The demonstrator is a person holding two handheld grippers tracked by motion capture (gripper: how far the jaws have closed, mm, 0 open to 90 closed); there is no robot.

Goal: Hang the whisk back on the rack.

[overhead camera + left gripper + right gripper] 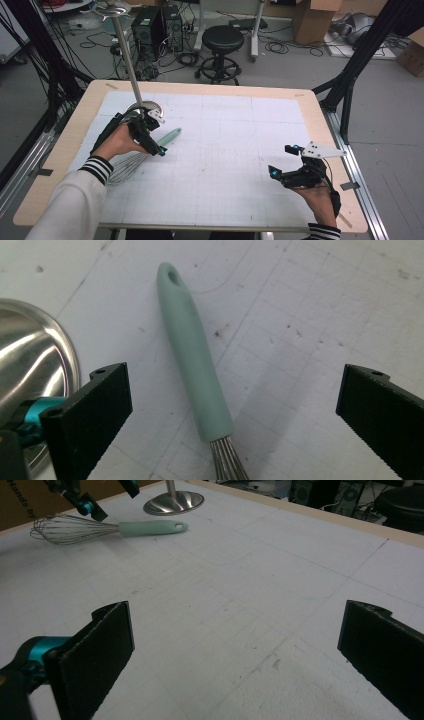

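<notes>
Fingers (95, 410) of the left gripper (230, 415) straddle, spread wide, the wire whisk's mint-green plastic handle (192, 355) lying on the table (320, 315); approach step, so next lower and close. Right gripper (235, 655) idles open.

A lab: beyond the left claw (150, 135), past the gridded tabletop (225, 145), stand computer towers (150, 27), tangled floor cables (285, 47), a stool (222, 40) and cardboard boxes (312, 20).
</notes>
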